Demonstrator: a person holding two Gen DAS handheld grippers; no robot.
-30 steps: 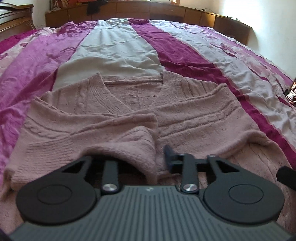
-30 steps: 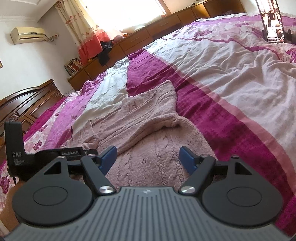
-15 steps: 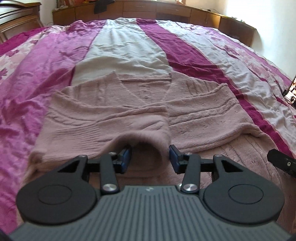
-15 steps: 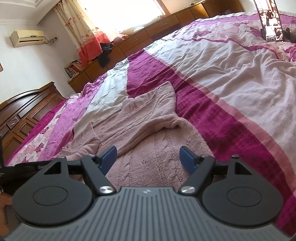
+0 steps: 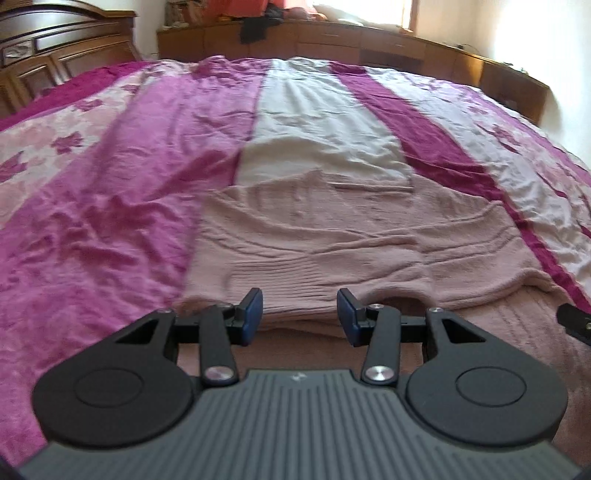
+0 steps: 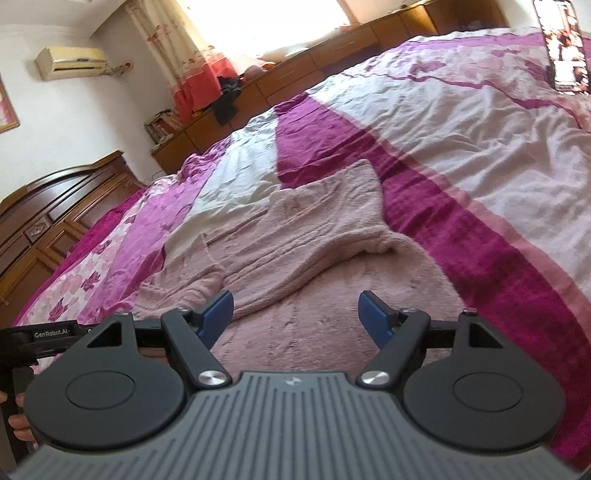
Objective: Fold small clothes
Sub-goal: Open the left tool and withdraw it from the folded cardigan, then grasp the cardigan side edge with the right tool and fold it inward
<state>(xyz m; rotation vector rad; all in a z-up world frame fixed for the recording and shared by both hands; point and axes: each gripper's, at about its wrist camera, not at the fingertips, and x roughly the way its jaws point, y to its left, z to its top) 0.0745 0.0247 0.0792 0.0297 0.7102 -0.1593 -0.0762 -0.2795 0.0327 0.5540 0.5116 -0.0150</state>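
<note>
Sunlit window (image 6: 295, 22), wooden cabinets (image 5: 369, 40), striped bedspread (image 5: 110, 184).

Phone (image 6: 563, 44) cut off at top edge.

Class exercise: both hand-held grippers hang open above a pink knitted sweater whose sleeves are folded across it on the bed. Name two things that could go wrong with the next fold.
1. The folded sleeve lies loose on the pink sweater; lifting the hem could slide it out of place.
2. The bedspread is rumpled and soft, so the left hand-held gripper or the right hand-held gripper may pinch it together with the knit.
</note>
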